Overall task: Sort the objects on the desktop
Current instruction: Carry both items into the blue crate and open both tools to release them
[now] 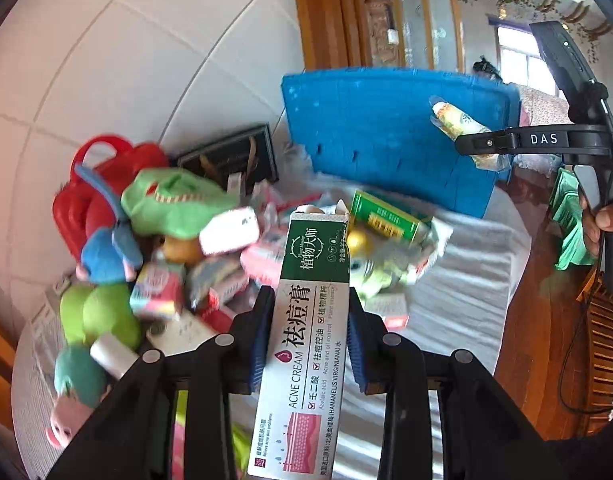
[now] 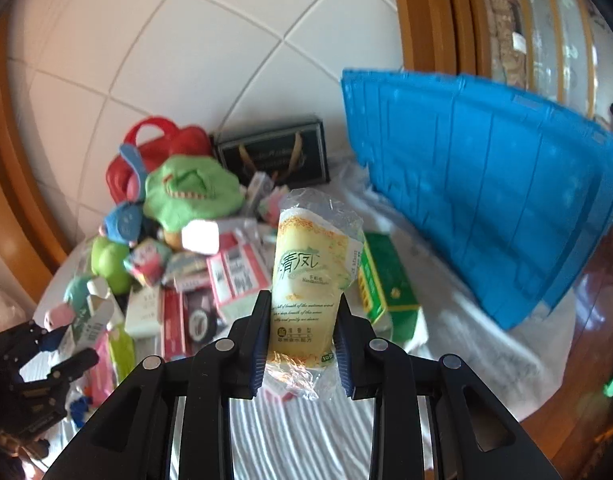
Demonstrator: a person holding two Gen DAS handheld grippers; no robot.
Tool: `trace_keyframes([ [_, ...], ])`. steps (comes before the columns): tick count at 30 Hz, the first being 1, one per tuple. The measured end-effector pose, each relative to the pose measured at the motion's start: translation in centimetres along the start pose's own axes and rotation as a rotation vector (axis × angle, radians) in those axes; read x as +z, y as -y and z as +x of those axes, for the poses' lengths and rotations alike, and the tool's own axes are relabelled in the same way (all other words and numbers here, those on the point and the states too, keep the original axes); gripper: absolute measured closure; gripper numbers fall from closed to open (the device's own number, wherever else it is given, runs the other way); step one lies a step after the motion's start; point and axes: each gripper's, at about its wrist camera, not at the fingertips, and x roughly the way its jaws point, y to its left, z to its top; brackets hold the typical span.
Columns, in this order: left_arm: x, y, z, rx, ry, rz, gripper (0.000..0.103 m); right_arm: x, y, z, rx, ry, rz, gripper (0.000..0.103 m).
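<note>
My left gripper (image 1: 308,340) is shut on a long white and green acne cream box (image 1: 306,340), held up above the pile. My right gripper (image 2: 302,340) is shut on a yellow tissue pack (image 2: 310,280) in clear wrap, also lifted off the table. In the left wrist view the right gripper (image 1: 486,146) shows at the upper right with the tissue pack (image 1: 456,118) in front of the blue crate (image 1: 386,128). In the right wrist view the left gripper (image 2: 52,344) shows at the lower left with the box (image 2: 92,320). A heap of small boxes (image 2: 234,276) and plush toys (image 2: 190,188) lies below.
A blue plastic crate (image 2: 486,200) stands at the back right on the white cloth (image 2: 446,312). A red bag (image 2: 158,152) and a dark gift bag (image 2: 274,156) lean by the tiled wall. A green box (image 2: 382,284) lies near the crate. Wooden floor shows beyond the table's right edge.
</note>
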Motion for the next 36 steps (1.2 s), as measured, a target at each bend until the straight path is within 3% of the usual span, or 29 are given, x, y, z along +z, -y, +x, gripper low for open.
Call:
trace_keyframes([
  [6,12.6,5.5,2.0,-0.088,0.210,0.084,0.070,7.5,5.2,-7.7,-0.095,0.255,-0.011,0.075],
  [10,21.3,10.6,5.2,-0.157,0.310,0.120,0.070,12.1,11.0,-8.8,-0.164,0.328,0.007,0.075],
  [15,29.0,16.7,11.2,-0.215,0.315,0.114,0.070,16.1,19.4,-6.3,-0.194,0.311,0.060,0.074],
  [18,32.5,19.2,14.8,-0.235,0.288,0.093,0.069,17.8,23.9,-4.5,-0.205,0.294,0.104,0.067],
  [20,34.7,20.2,16.8,-0.235,0.258,0.068,0.063,18.7,26.5,-3.9,-0.215,0.289,0.123,0.056],
  [22,36.3,21.0,18.0,-0.191,0.244,0.053,0.034,19.2,28.5,-3.7,-0.224,0.297,0.138,0.048],
  [24,37.2,21.2,18.4,-0.153,0.266,0.027,0.018,19.4,29.9,-3.8,-0.223,0.312,0.149,0.027],
  [25,37.4,21.2,18.5,-0.151,0.272,0.015,0.017,19.4,30.5,-3.8,-0.222,0.318,0.148,0.016],
  [30,36.5,21.0,17.6,-0.093,0.298,-0.019,0.017,18.6,31.6,-4.4,-0.179,0.343,0.143,0.015],
  [36,33.4,20.4,15.3,0.013,0.304,-0.024,0.017,16.6,30.5,-5.5,-0.118,0.363,0.091,0.014],
])
